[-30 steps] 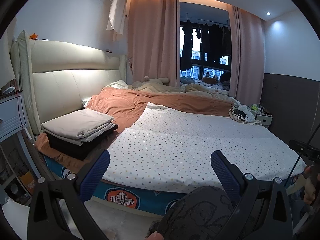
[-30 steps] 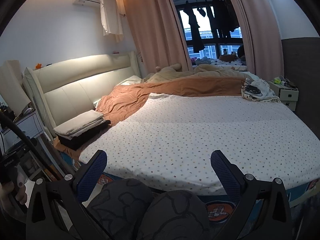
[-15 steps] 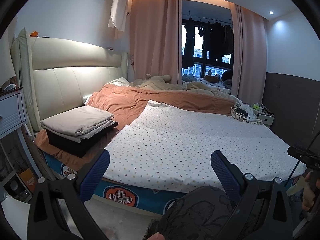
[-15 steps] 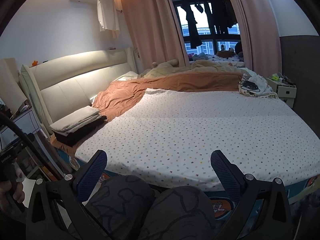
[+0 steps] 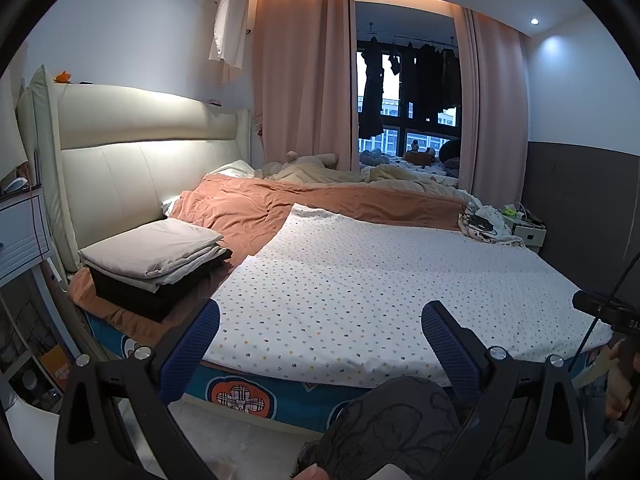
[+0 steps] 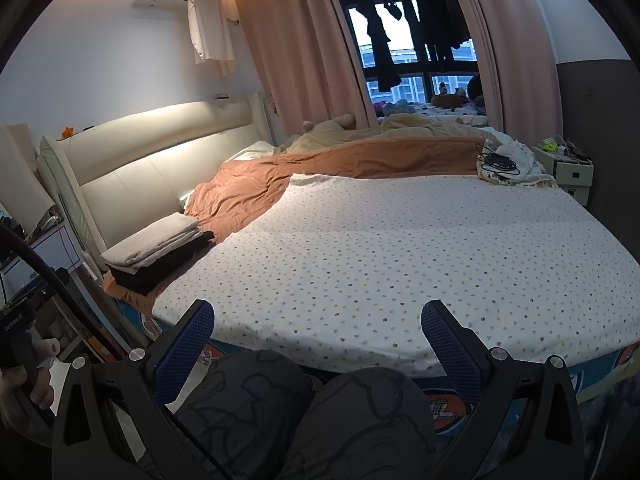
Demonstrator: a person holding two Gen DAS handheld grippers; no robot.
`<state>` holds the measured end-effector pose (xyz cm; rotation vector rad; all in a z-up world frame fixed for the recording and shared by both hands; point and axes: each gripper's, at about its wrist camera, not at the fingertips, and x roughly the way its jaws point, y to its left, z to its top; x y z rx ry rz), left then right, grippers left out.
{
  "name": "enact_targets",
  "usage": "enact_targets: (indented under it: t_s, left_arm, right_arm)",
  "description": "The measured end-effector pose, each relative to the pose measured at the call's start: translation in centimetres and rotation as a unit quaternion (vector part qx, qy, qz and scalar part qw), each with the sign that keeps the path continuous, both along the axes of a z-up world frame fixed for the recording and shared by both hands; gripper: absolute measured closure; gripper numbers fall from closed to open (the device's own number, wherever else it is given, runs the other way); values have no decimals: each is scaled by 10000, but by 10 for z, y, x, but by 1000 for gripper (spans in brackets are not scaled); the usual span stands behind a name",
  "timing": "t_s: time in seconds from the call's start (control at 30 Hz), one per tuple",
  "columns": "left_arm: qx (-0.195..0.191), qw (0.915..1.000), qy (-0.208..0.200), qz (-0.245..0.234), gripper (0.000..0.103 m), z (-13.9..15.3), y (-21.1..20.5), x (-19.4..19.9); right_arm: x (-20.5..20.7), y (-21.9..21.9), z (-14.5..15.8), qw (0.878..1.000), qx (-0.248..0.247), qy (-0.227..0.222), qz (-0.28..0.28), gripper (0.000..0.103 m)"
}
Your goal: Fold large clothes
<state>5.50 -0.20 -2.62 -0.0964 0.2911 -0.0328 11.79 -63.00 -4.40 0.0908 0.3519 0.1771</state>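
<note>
the blue fingers of the left gripper are spread wide apart, and nothing is held between them. the right gripper is likewise seen with its blue pads set far apart and nothing between them. both grippers are held in the air short of the bed's near edge, touching no cloth. below and between the fingers, the person's knees in dark patterned fabric are seen at 6 o'clock in the right wrist view; one knee is also seen at 6 o'clock in the left wrist view. a hand gripping a dark handle is seen at 8 o'clock in the right wrist view.

just beyond the fingertips, from 12 to 3 o'clock, the large white dotted sheet is laid flat over the bed, and its near hem is draped over the blue mattress edge. an orange-brown blanket is partly covered by the sheet at 11 o'clock. at 9 o'clock in the left wrist view, a stack of folded cloths, beige over black, is rested on the blanket near the cream headboard. at 2 o'clock, a pale bundle with dark cables is placed on the bed's far corner, beside a small nightstand. pink curtains are hung at 12 o'clock around a window where dark clothes are suspended.
</note>
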Motion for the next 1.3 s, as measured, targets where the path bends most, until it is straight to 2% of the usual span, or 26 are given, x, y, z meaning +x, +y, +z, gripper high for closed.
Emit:
enact_targets:
  t_s: [1.3]
  left_arm:
    - [-74, 9999, -36, -99, 0, -1, 2, -12]
  right_arm:
    - [-3, 1, 0, 10000, 32, -2, 57, 0]
